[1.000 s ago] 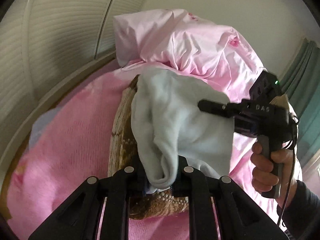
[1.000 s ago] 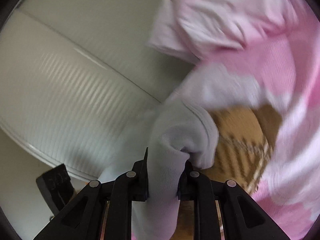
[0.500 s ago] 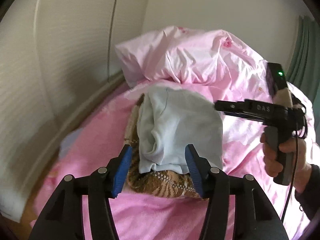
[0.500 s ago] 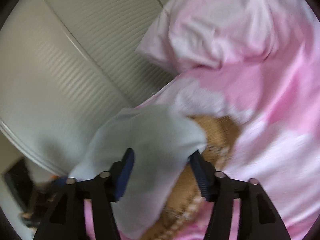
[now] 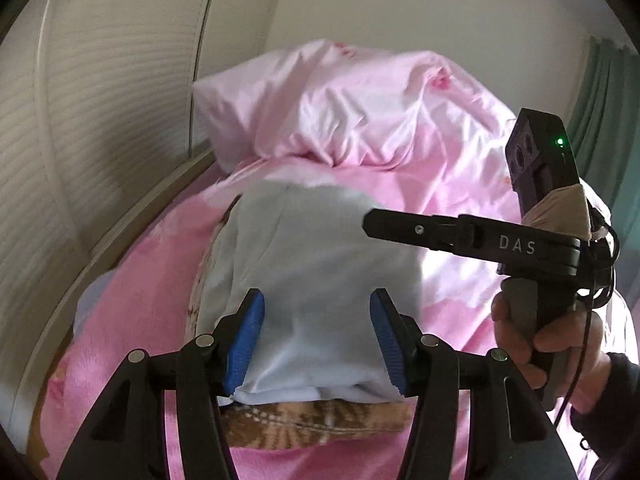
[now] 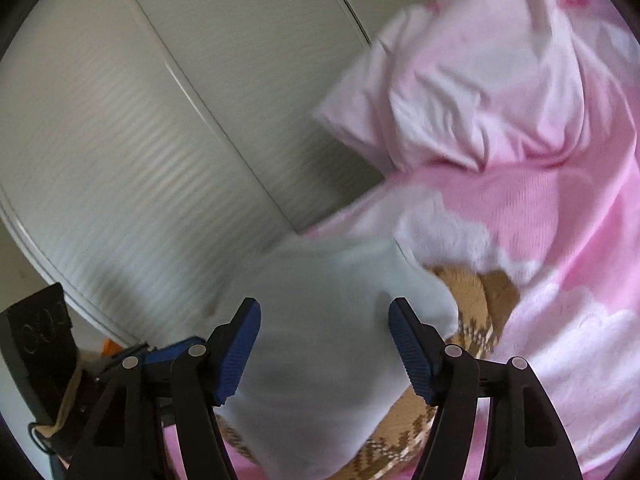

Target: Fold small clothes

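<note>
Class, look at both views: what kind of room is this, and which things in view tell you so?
Most likely a bedroom. A pink blanket covers what looks like a bed, a pink pillow lies at its far end, and a curtain hangs at the right.

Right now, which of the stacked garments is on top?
The pale blue garment, folded, between the open left gripper fingers. The brown patterned one lies beneath it, only its edge showing.

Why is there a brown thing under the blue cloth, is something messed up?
Nothing looks wrong. The pale blue cloth lies folded on a brown patterned garment, which peeks out underneath, on the pink blanket. The left gripper and right gripper are open.
</note>
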A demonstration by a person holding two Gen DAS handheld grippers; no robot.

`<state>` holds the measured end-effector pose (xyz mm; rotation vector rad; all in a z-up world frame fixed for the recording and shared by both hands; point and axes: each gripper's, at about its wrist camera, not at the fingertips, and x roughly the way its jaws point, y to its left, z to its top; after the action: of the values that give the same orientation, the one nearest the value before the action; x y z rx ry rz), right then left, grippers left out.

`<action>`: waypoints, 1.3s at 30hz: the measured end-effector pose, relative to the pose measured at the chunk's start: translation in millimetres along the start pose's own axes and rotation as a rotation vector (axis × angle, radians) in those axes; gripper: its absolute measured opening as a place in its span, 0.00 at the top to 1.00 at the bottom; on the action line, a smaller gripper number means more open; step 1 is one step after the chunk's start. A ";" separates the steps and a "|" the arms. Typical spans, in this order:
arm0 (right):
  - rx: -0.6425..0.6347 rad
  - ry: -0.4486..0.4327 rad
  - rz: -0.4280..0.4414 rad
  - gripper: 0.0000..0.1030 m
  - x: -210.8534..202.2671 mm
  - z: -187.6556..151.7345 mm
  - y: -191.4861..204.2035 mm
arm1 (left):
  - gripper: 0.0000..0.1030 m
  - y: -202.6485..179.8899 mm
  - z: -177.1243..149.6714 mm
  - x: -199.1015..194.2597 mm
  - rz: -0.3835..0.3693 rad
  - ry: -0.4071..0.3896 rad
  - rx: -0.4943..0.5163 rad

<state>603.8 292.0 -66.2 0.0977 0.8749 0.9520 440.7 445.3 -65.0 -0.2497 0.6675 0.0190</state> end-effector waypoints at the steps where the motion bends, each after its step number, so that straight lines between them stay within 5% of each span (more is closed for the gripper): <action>1: 0.003 0.006 -0.007 0.34 1.3 -3.3 -1.5 | 0.48 2.6 -2.9 3.6 0.001 0.004 -0.003; 8: -0.010 0.022 -0.076 0.34 9.6 -10.7 4.4 | 0.48 -5.6 -10.7 9.9 0.045 0.006 0.033; 15: -0.104 -0.110 -0.163 0.34 -57.7 -18.9 41.7 | 0.32 -47.8 -4.7 -49.7 0.063 -0.082 0.052; 20: -0.120 -0.228 -0.165 0.30 -160.9 -58.4 63.2 | 0.21 -108.4 -17.9 -108.6 0.082 -0.158 0.108; 30: -0.013 -0.402 -0.423 0.15 -404.1 -203.6 65.3 | 0.16 -260.6 -88.6 -187.8 -0.064 -0.144 0.169; 39: 0.106 -0.486 -0.705 0.08 -548.1 -330.1 74.6 | 0.12 -390.4 -160.8 -242.9 -0.146 -0.156 0.300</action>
<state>175.4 -166.0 81.0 0.0958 0.4456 0.1993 189.6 43.9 49.7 -0.0065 0.4876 -0.1986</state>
